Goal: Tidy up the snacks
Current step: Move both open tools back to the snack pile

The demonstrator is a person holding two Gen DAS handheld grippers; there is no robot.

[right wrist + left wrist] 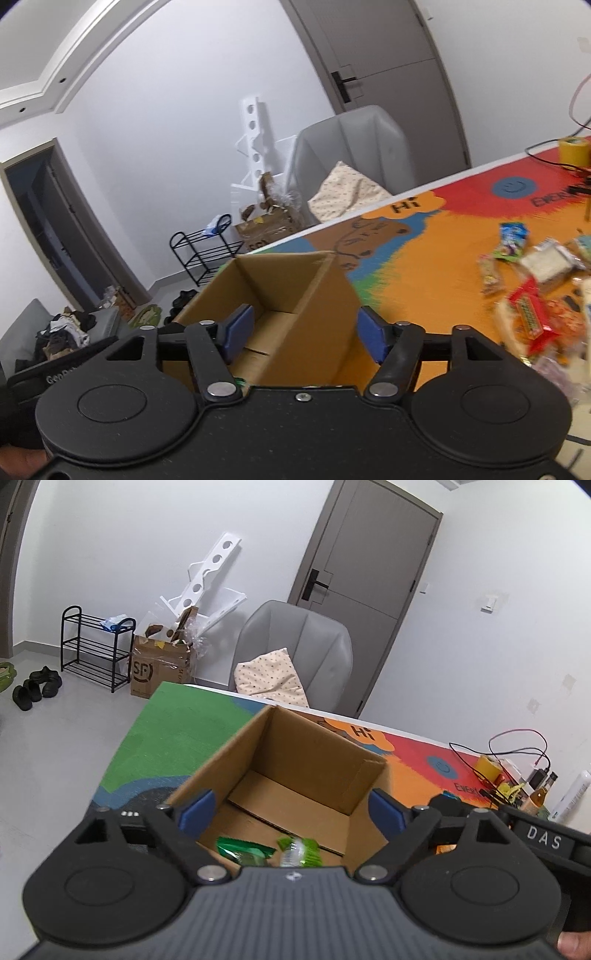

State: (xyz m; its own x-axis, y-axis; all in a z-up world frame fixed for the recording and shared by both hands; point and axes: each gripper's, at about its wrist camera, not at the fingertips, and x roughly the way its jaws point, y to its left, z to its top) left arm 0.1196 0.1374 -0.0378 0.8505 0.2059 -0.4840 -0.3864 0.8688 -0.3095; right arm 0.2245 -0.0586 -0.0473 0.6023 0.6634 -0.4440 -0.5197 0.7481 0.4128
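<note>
An open cardboard box point(317, 760) stands on the colourful table mat point(166, 731). Two green snack packets point(243, 851) point(301, 851) lie on its floor near the front. My left gripper point(291, 810) is open and empty, just above the box's near side. In the right wrist view the same box point(295, 295) is just ahead. My right gripper point(303, 332) is open and empty over the box's right wall. A pile of loose snack packets point(532, 299) lies on the mat to the right, including a red packet point(528, 317) and a blue packet point(511, 236).
A grey chair point(295, 646) with a spotted cushion stands behind the table. Yellow tape point(574, 147), cables and bottles point(539, 794) sit at the table's far right. A black shoe rack point(96, 646) and a brown carton stand on the floor at left.
</note>
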